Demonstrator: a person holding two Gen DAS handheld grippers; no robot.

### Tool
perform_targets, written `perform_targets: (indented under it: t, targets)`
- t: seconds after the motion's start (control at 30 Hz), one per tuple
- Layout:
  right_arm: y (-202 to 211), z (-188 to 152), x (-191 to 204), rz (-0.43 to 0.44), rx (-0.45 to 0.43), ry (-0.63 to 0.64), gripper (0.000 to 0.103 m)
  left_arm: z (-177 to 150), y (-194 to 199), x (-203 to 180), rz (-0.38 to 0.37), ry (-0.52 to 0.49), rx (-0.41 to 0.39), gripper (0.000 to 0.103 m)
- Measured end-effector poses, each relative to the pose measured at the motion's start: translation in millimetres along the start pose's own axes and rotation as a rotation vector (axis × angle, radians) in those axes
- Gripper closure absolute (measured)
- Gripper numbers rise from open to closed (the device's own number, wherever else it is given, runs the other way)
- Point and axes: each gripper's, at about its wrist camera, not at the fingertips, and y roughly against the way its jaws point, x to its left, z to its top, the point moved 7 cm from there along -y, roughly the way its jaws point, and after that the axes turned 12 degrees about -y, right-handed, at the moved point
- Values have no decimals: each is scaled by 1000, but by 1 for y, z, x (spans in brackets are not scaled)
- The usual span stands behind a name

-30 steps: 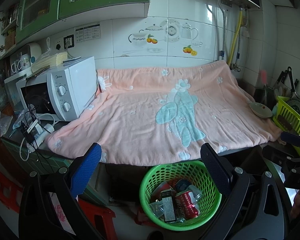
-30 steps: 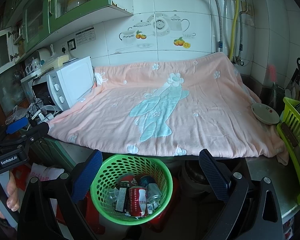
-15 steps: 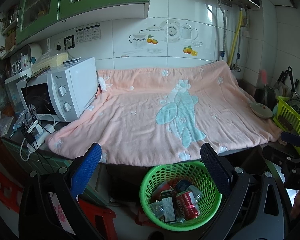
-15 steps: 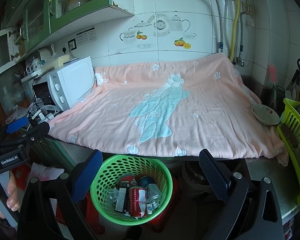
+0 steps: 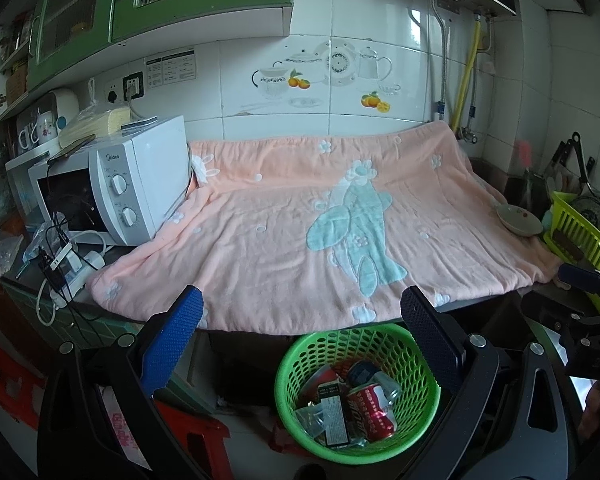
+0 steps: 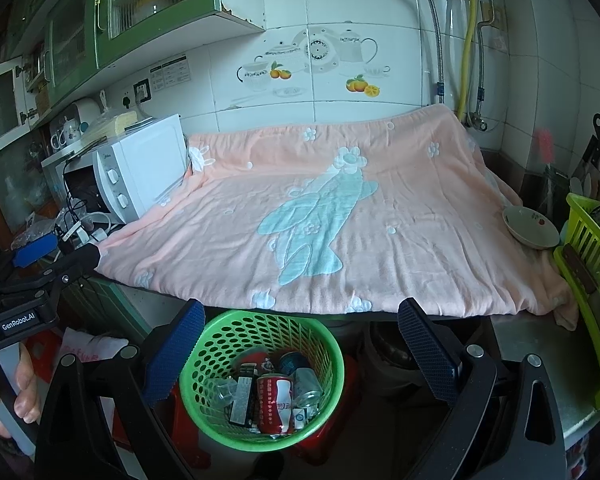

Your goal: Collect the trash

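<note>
A green plastic basket (image 5: 416,344) stands on the floor below the counter's front edge; it also shows in the right wrist view (image 6: 220,336). It holds trash: a crushed red can (image 5: 370,410) (image 6: 275,402), a dark packet (image 5: 334,412) (image 6: 240,394), a silver can (image 6: 306,386) and clear wrappers. My left gripper (image 5: 300,332) is open and empty, held above and in front of the basket. My right gripper (image 6: 302,340) is open and empty, also above the basket. A pink blanket (image 5: 300,232) (image 6: 340,232) covers the counter.
A white microwave (image 5: 136,184) (image 6: 140,168) stands at the counter's left, with cables and a power strip (image 5: 68,260) beside it. A bowl (image 5: 518,220) (image 6: 530,226) and a yellow-green dish rack (image 5: 580,232) (image 6: 588,264) are at the right. Red stools (image 5: 188,432) stand on the floor.
</note>
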Motion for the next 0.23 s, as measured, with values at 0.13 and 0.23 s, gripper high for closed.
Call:
perform_targets:
  t: [0.13,0.23]
  targets:
    - [-1,-1,-1,-2,1,-3,9,-3,-1,1,3,4,1,5]
    - [-1,-1,0,-5,1,1,9,-3,-2,3,5,8,4,5]
